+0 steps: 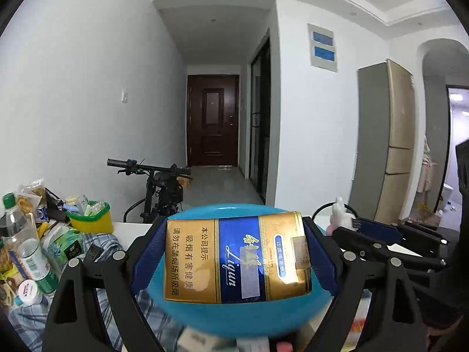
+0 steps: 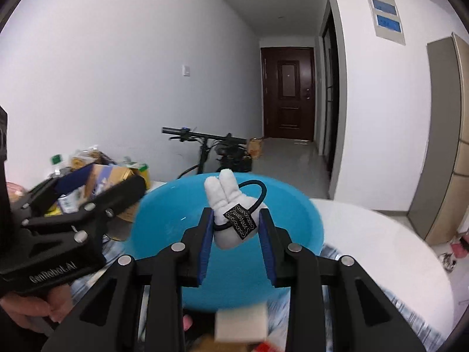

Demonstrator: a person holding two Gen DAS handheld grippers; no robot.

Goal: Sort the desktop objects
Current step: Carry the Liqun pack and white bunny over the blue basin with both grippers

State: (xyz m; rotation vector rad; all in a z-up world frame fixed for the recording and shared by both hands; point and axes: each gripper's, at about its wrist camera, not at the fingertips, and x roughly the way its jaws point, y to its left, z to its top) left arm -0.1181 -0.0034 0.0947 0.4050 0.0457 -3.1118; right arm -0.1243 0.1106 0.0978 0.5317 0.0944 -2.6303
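The left tool [image 1: 234,259] is clamped across the short sides of a gold-and-blue cigarette pack [image 1: 237,258], held above the blue bowl [image 1: 205,316]. The carton is probably light, stiff and crushable; the broad side grip suits it. The right tool [image 2: 236,234] is clamped on a soft white plush hair tie [image 2: 227,208] over the same bowl: light and compressible, best held by its body.

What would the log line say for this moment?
left gripper: shut on cigarette pack | right gripper: shut on plush hair tie | both over blue bowl
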